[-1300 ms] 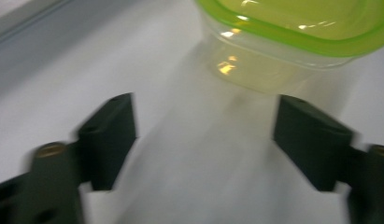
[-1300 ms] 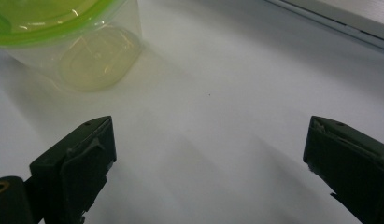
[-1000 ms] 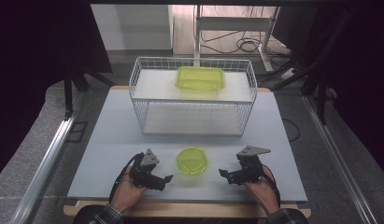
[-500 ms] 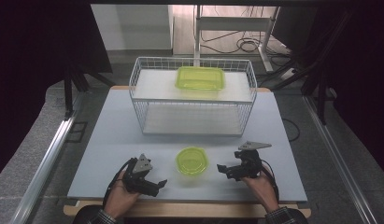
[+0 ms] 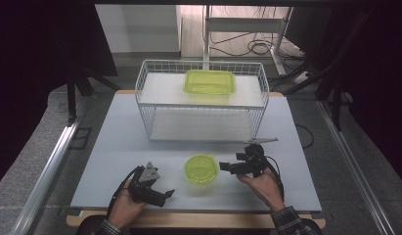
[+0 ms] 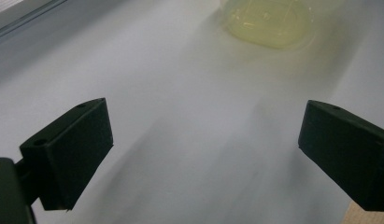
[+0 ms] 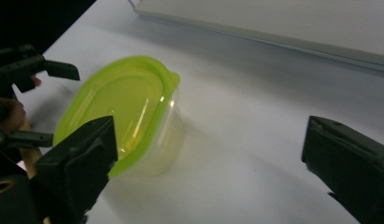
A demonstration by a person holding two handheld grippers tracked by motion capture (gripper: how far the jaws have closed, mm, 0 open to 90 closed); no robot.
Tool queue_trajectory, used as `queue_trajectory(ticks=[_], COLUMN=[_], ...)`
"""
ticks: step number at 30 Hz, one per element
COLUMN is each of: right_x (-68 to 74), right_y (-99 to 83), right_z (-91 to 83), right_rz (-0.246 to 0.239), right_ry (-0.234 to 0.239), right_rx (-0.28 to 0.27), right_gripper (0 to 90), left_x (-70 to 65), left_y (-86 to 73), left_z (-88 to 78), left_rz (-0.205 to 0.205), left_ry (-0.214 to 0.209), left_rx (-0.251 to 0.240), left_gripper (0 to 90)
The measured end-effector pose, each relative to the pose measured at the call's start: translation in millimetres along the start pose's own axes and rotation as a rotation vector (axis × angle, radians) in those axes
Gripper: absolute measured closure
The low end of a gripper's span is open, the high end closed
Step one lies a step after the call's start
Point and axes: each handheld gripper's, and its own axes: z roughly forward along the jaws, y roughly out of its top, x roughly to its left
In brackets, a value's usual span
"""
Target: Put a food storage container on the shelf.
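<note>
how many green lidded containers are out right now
2. A round container sits on the table between the two hands; a rectangular container rests on the wire basket's upper shelf. None looks hidden.

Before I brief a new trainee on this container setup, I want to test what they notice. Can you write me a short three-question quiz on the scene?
1. True or false: the round green-lidded container lies between the left gripper and the right gripper.
2. Where is the rectangular green container? A) on the wire basket's top shelf B) beside the basket on the table C) in a gripper
3. Fill in: the left gripper's jaws are ____.

Key: 1 true; 2 A; 3 open, nothing between them.
</note>
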Motion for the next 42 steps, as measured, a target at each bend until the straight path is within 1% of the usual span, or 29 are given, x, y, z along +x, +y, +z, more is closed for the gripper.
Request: queue_trajectory(ticks=[2, 5, 8, 9, 12, 15, 18, 21, 25, 29, 31, 33, 36, 42], right_x=[0.4, -1.0, -3.2, -4.0, -4.0, -1.2, -1.1, -2.9, -5.1, -10.4, -11.6, -12.3, -12.3, -13.2], right_y=[2.5, 5.9, 8.9, 10.0, 10.5, 9.4, 9.3, 9.7, 8.7, 7.7, 7.8, 8.0, 8.9, 13.4], right_z=[2.9, 6.9, 9.3, 10.9, 17.1, 23.8, 27.9, 30.0, 34.1, 35.5, 35.6, 35.8, 35.1, 26.9], right_rz=[0.008, 0.014, 0.041, 0.054, 0.068, 0.067, 0.086, 0.117, 0.153, 0.236, 0.263, 0.284, 0.288, 0.296], right_ry=[0.014, 0.042, 0.073, 0.094, 0.138, 0.148, 0.164, 0.187, 0.206, 0.268, 0.280, 0.299, 0.298, 0.309], right_rx=[0.013, 0.014, 0.012, 0.015, 0.052, 0.075, 0.093, 0.095, 0.116, 0.134, 0.141, 0.147, 0.153, 0.119], right_gripper=[12.9, 20.1, 29.2, 31.7, 38.4, 44.1, 51.5, 57.3, 64.5, 74.8, 79.0, 80.4, 80.7, 80.9], left_x=[0.3, 0.0, 0.1, 0.1, 0.1, 0.1, -0.1, -0.3, -0.8, -1.0, -1.0, -0.9, -0.6, -0.1], left_y=[-0.2, -0.5, -0.7, -0.7, -0.8, -0.9, -0.9, -0.9, -0.9, -0.9, -0.9, -1.0, -1.0, -1.0], left_z=[0.3, 0.9, 1.4, 1.4, 1.7, 1.7, 1.7, 1.9, 2.2, 2.2, 2.0, 1.6, 1.2, 0.2], left_rz=[0.001, 0.000, 0.006, 0.007, 0.009, 0.011, 0.014, 0.015, 0.019, 0.021, 0.021, 0.021, 0.021, 0.024], left_ry=[0.001, -0.001, -0.001, -0.002, -0.001, -0.001, -0.001, -0.002, -0.002, -0.001, 0.000, 0.002, 0.004, 0.006], left_rx=[0.001, 0.005, 0.012, 0.013, 0.015, 0.016, 0.017, 0.018, 0.020, 0.022, 0.020, 0.018, 0.017, 0.016], left_gripper=[3.0, 3.1, 3.1, 3.1, 3.2, 3.1, 3.2, 3.2, 3.3, 3.3, 3.3, 3.3, 3.3, 3.3])
